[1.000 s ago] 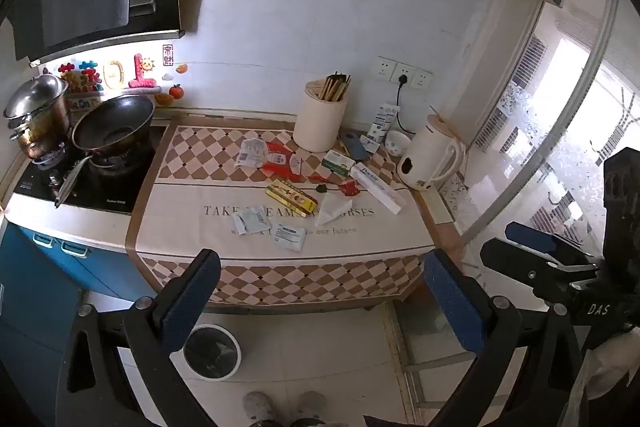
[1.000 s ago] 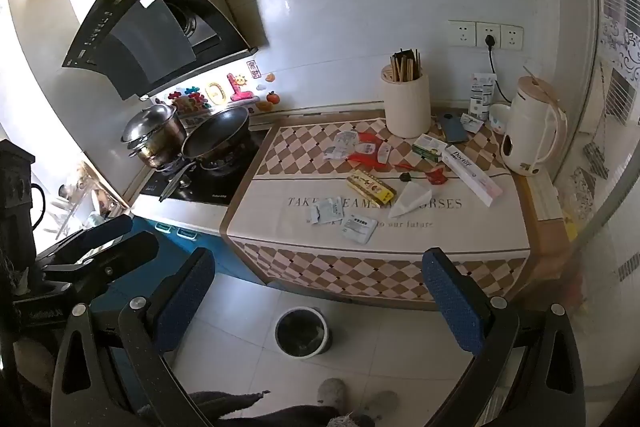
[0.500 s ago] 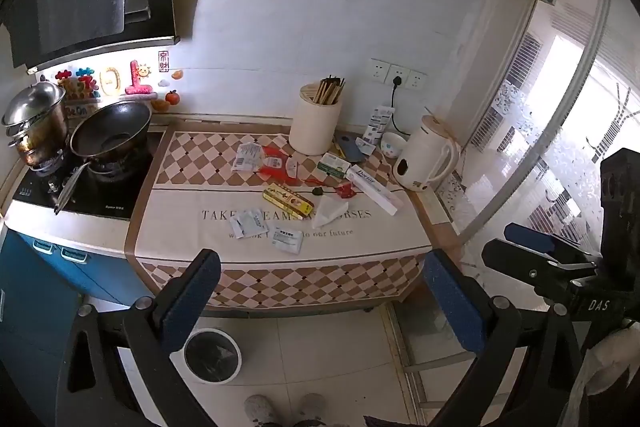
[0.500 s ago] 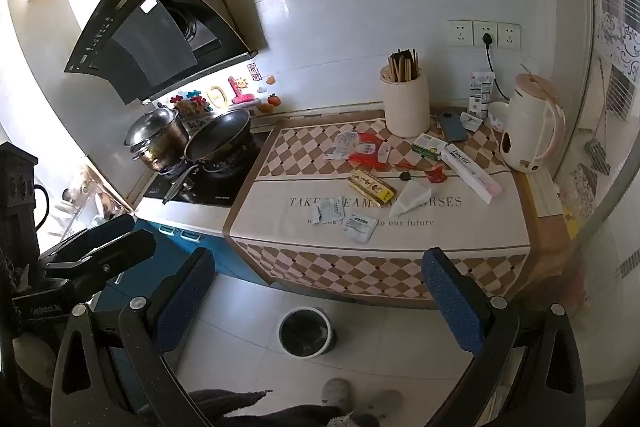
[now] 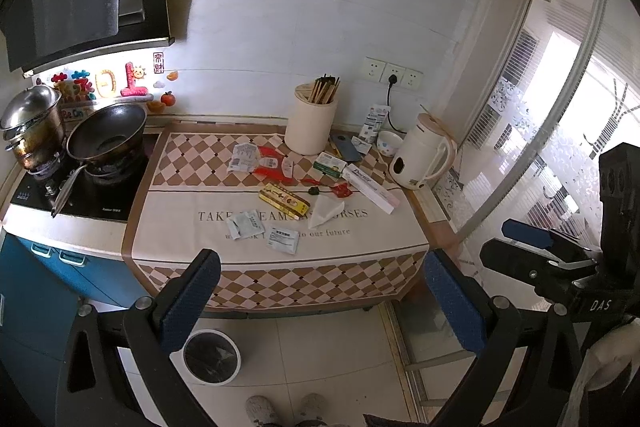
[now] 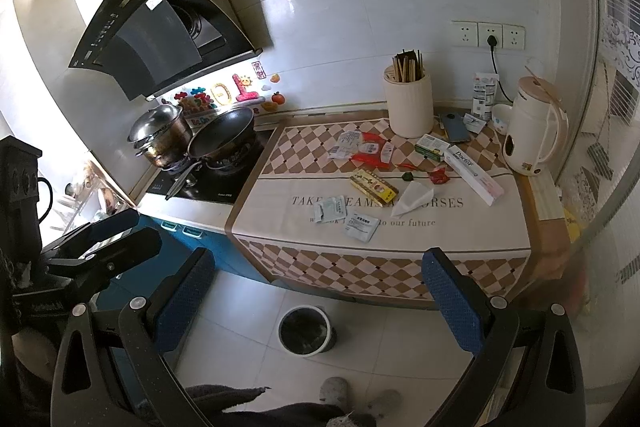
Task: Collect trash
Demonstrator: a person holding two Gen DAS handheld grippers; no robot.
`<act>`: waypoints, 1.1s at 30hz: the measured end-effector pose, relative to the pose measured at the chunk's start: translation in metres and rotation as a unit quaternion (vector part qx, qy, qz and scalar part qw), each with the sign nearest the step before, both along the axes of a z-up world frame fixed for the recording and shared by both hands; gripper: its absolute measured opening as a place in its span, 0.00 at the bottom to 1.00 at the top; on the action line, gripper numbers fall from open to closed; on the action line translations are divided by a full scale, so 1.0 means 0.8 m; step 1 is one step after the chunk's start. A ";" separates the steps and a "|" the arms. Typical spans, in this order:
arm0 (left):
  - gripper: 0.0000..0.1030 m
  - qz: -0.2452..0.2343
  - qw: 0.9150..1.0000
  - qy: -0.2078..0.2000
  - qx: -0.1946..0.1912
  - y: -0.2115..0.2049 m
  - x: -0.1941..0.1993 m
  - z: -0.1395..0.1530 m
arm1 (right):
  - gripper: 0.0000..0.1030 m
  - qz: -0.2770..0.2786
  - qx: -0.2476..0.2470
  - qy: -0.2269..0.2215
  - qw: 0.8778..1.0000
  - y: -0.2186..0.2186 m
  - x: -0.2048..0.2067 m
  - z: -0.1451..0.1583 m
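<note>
Trash lies scattered on the checked cloth of the counter (image 5: pixel 360 239): two pale sachets (image 5: pixel 283 237) (image 6: pixel 361 226), a yellow wrapper (image 5: pixel 283 201), a white tissue (image 5: pixel 325 211), red wrappers (image 5: pixel 268 165) and a long white box (image 5: pixel 371 188). A small white bin (image 5: pixel 212 355) (image 6: pixel 306 330) stands on the floor in front of the counter. My left gripper (image 5: pixel 320 301) is open and empty, well back from the counter. My right gripper (image 6: pixel 316 301) is open and empty too, and also shows in the left wrist view (image 5: pixel 540 247).
A white kettle (image 5: pixel 420 157), a cream chopstick holder (image 5: pixel 311 125), a phone (image 5: pixel 347 149) and a small bowl (image 5: pixel 388 143) stand at the back of the counter. A wok (image 5: pixel 106 135) and a steel pot (image 5: pixel 32 127) sit on the hob at the left. A glass door is at the right.
Both grippers have drifted slightly; the counter sits a little lower and farther in the left wrist view. Nothing on the counter has moved.
</note>
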State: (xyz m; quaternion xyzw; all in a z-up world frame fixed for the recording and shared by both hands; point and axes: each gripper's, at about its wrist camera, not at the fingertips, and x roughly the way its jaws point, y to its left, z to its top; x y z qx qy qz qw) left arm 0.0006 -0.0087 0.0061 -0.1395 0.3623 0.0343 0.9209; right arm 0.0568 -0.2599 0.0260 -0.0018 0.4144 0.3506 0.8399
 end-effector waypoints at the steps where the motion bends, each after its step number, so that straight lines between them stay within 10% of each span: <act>1: 1.00 0.001 1.000 0.000 0.000 0.000 0.000 0.000 | 1.00 0.003 -0.001 -0.001 1.000 0.000 0.000 0.000; 33: 1.00 0.000 1.000 -0.002 -0.002 -0.005 0.002 -0.005 | 1.00 0.012 -0.006 0.001 1.000 0.003 -0.002 -0.002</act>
